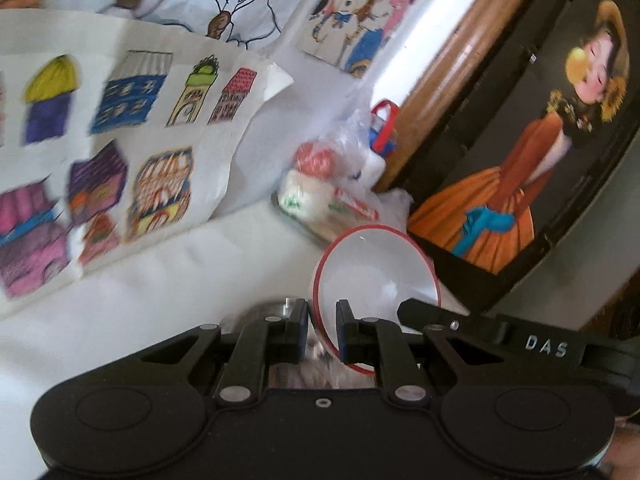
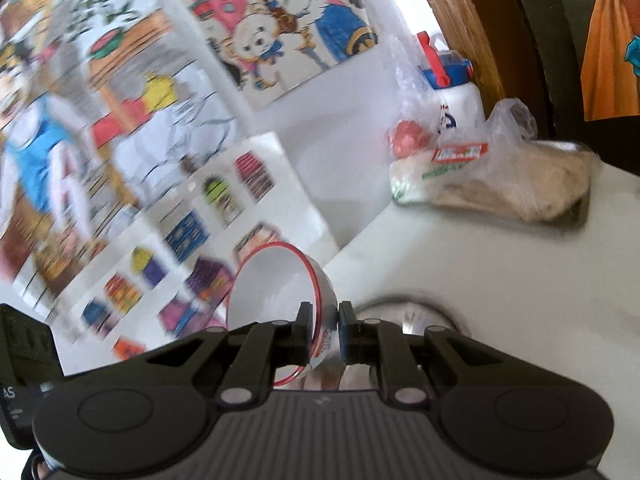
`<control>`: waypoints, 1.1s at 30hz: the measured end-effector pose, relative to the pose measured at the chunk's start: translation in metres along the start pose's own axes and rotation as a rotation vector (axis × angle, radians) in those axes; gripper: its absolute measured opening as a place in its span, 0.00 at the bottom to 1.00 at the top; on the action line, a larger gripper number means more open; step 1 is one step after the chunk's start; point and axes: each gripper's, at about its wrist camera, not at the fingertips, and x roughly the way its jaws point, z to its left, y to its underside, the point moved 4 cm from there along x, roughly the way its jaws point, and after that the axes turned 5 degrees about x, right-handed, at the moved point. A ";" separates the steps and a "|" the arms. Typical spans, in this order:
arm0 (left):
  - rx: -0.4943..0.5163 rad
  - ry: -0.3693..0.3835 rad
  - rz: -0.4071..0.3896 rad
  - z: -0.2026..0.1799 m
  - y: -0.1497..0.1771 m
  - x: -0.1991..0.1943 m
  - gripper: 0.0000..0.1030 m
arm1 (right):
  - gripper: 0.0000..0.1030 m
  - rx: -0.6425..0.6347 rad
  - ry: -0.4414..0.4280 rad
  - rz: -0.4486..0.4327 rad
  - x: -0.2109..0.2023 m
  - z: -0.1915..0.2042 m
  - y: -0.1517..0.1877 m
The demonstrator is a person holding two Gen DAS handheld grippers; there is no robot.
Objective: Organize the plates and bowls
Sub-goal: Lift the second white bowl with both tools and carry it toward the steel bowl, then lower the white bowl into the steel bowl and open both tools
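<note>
White counter (image 1: 168, 280) — each gripper (image 1: 323, 334) (image 2: 325, 334) pinching an empty red-rimmed bowl (image 1: 372, 264) (image 2: 276, 288).

White, red-rimmed bowl (image 1: 374, 268); black tool (image 1: 323, 330)

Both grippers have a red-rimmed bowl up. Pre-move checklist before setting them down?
1. Left gripper clamped on bowl rim: ok.
2. Right gripper clamped on its bowl rim: ok.
3. Bowls level: not ok, both tilted.
4. Bowls empty: ok, nothing seen inside.
5. Plastic bag clear of bowls: ok, apart.
6. Drop spot or stack: cannot tell, not in view.
</note>
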 end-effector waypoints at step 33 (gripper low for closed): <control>0.141 -0.067 0.232 -0.003 0.113 -0.044 0.18 | 0.19 -0.057 0.120 0.391 -0.013 0.002 0.115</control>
